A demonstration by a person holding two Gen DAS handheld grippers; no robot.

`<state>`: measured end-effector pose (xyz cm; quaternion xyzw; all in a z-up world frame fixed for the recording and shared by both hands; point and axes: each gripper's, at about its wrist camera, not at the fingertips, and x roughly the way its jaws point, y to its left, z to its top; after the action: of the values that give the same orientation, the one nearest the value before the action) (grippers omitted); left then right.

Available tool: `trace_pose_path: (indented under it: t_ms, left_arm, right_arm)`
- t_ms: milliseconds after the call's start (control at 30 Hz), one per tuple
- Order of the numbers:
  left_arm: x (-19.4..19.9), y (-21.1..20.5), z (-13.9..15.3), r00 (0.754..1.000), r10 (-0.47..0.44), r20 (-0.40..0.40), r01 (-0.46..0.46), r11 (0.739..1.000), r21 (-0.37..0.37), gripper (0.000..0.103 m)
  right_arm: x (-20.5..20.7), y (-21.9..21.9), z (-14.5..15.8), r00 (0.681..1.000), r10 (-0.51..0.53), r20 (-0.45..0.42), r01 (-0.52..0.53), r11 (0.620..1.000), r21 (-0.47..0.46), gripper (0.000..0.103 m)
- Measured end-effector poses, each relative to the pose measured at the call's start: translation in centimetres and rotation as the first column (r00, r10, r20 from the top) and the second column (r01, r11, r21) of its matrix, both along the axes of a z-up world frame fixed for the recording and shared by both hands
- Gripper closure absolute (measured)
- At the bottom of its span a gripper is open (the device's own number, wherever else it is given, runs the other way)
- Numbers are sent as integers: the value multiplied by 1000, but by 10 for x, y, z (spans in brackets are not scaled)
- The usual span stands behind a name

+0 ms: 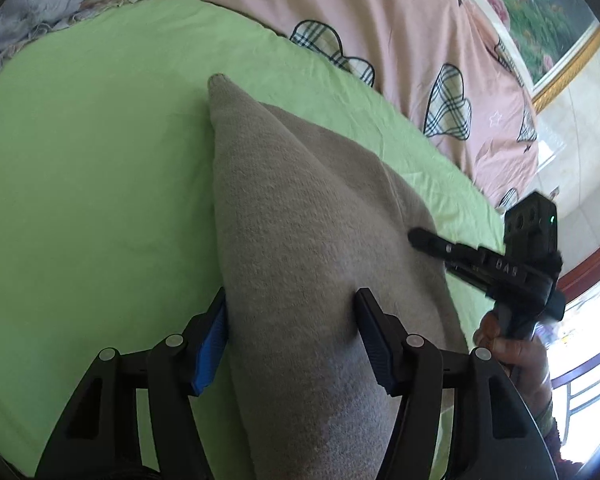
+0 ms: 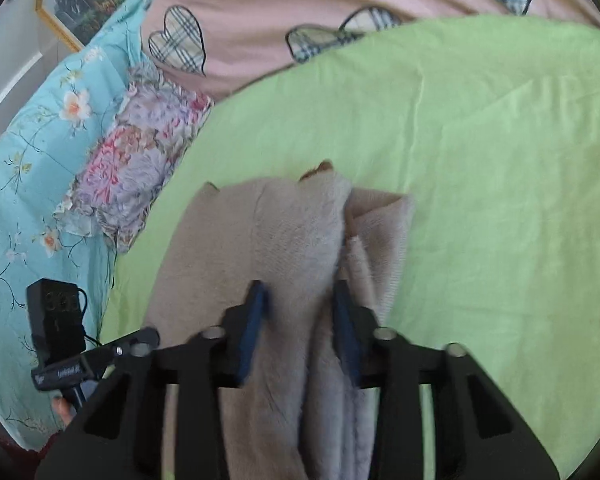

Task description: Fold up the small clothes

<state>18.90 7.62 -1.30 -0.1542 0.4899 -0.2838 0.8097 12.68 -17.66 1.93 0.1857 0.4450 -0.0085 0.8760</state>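
Observation:
A beige fleece garment (image 1: 300, 220) lies bunched lengthwise on a green sheet (image 1: 100, 180). My left gripper (image 1: 292, 336) straddles its near end with the jaws wide apart. One blue pad touches the cloth's left edge and the other finger rests on top of it. In the right wrist view the garment (image 2: 292, 232) shows doubled folds and a small brown tag at its far end. My right gripper (image 2: 300, 316) is shut on a thick fold of it. From the left wrist view the right gripper (image 1: 414, 236) meets the garment's right edge, with a hand on its handle.
The green sheet (image 2: 500, 200) covers the bed around the garment. A pink quilt with plaid hearts (image 1: 380, 20) lies along the far side. A floral pillow (image 2: 132, 184) and turquoise floral bedding (image 2: 32, 160) lie to the left. A framed picture (image 1: 540, 12) hangs on the wall.

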Motion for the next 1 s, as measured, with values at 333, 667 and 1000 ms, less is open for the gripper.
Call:
trace_pose_path:
  t_ms: [333, 667, 1000]
  left_arm:
    - [68, -5, -1, 998, 29, -54, -27, 999, 45, 28]
    - [153, -24, -16, 995, 99, -25, -94, 983, 156, 88]
    - [-3, 19, 39, 994, -12, 108, 1, 995, 101, 55]
  right_arm:
    - [-16, -25, 21, 1000, 1, 27, 2, 996, -87, 94]
    - [-13, -48, -1, 998, -62, 6, 63, 996, -60, 96]
    - [-76, -32, 31, 992, -78, 101, 80, 997, -17, 67]
